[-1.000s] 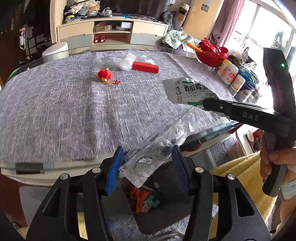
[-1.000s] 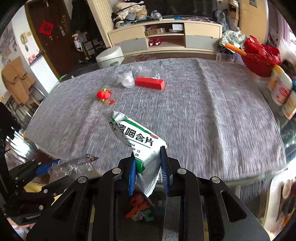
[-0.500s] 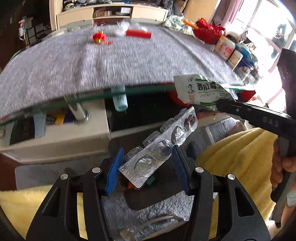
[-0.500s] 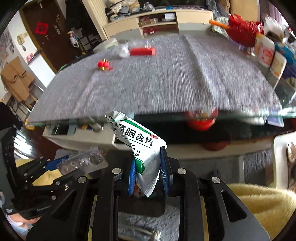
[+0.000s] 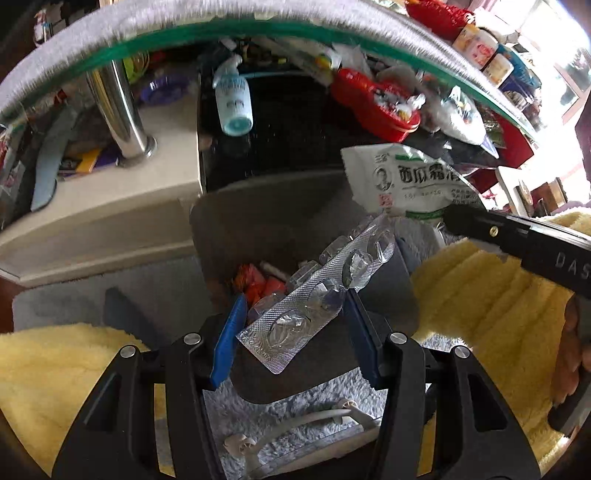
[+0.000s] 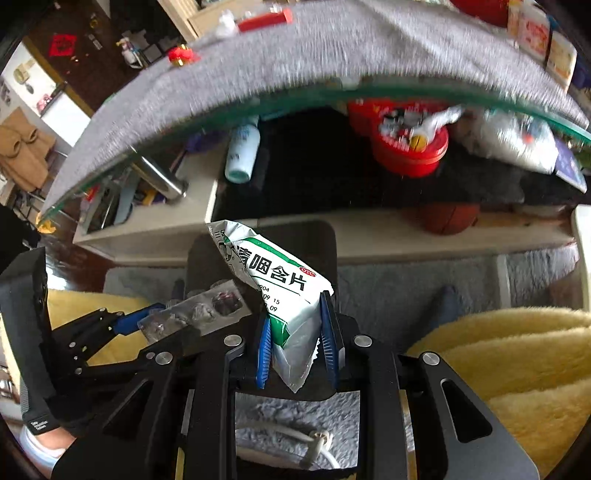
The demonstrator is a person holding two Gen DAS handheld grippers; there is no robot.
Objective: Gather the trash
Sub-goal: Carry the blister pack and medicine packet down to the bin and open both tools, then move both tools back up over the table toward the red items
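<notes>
My left gripper (image 5: 291,314) is shut on an empty silver blister pack (image 5: 314,299), which crosses its blue pads at a slant. My right gripper (image 6: 295,321) is shut on a white and green lozenge sachet (image 6: 280,280), also seen in the left wrist view as the sachet (image 5: 406,181). Both grippers point down over a dark grey trash bin (image 5: 258,206) on the floor. The bin holds orange and red scraps (image 5: 258,284). In the right wrist view the left gripper (image 6: 147,319) with the blister pack (image 6: 199,310) sits at the left, over the bin (image 6: 328,236).
The glass table edge (image 5: 258,31) with its grey cloth arches overhead. Under it stand a chrome leg (image 5: 118,103), a lying blue-capped bottle (image 5: 232,99) and a red tin (image 5: 373,103). Yellow fleece (image 5: 491,302) flanks the bin. A white cable (image 5: 295,424) lies on the grey rug.
Both grippers have sunk from above the tabletop to below its edge and tipped downward, still holding the blister pack and the sachet. The bin now lies straight under them.
</notes>
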